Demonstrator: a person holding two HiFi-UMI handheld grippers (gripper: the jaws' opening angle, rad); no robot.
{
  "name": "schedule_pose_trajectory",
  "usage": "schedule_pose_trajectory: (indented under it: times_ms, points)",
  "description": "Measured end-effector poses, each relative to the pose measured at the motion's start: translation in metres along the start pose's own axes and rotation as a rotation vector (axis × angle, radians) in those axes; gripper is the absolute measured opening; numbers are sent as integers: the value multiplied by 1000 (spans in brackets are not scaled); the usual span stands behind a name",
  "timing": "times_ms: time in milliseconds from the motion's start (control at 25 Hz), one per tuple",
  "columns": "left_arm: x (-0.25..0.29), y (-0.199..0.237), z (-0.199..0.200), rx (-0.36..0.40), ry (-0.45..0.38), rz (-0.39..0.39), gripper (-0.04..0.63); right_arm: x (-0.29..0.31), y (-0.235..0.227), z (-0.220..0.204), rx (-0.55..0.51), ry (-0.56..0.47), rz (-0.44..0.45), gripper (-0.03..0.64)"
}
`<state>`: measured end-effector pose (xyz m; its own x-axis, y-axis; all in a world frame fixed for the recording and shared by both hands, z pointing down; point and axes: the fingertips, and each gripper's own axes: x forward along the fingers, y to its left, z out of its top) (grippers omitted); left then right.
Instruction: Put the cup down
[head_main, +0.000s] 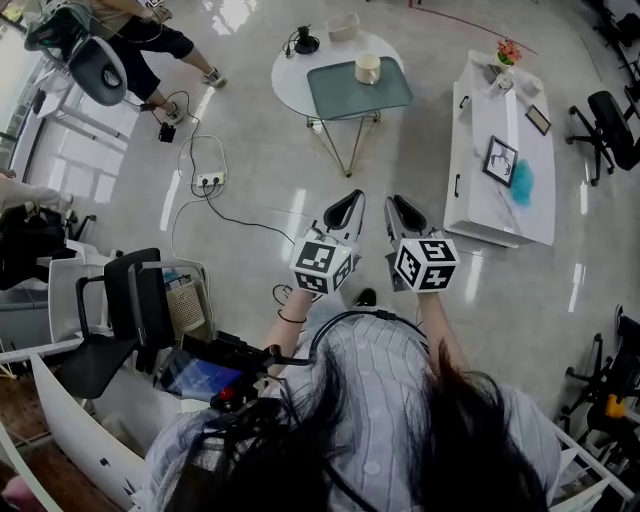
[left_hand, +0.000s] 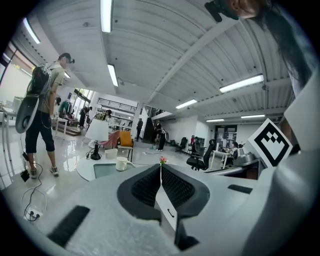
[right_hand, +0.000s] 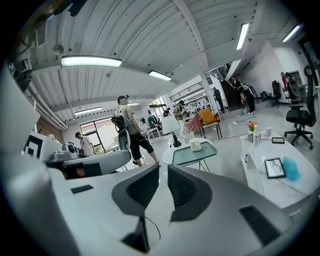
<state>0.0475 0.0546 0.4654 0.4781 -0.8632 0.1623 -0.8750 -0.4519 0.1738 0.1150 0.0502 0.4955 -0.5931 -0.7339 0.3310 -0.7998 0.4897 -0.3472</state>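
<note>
Near the body, left gripper (head_main: 350, 203) jaws pressed together, empty, right gripper (head_main: 398, 207) jaws a slit apart, empty; well beyond, cup (head_main: 368, 68) upright by tray (head_main: 345, 97) far edge, seemingly already down, so best keep both grippers clear.

The cup (head_main: 368, 68) is cream, its tray (head_main: 345, 95) teal, the round bench (head_main: 290, 72) white. The person's shirt (head_main: 385, 400) is pale with fine stripes; the long bench (head_main: 480, 205) is white, its cloth (head_main: 522, 183) blue.

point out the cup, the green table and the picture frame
cup (head_main: 368, 68), head view, middle of its side
green table (head_main: 343, 96), head view, bare top left of the cup
frame (head_main: 499, 160), head view, centre of the picture
</note>
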Motion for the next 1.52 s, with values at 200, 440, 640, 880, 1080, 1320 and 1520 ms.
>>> schedule_pose_trajectory:
  times_ms: [200,440,640,880,1080,1320,1520]
  points:
    - [-23,-16,-10,0,-2,29,18,-29,7,-14,-29,6,27,67]
    - [-47,-34,-18,8,-1,51,18,-55,19,-28,-92,18,60,52]
    - [-65,-41,-18,21,-8,70,18,-71,33,-31,-141,5,89,48]
    - [-82,-44,-18,4,-15,84,18,-81,54,-33,-173,-10,129,44]
    - [-86,-51,-21,1,-19,79,18,-93,59,-29,-184,-24,139,44]
    - [-89,-58,-25,6,-10,73,18,-100,59,-32,-182,-22,135,43]
    - [-85,-61,-21,14,-14,65,18,-104,59,-31,-186,-26,134,43]
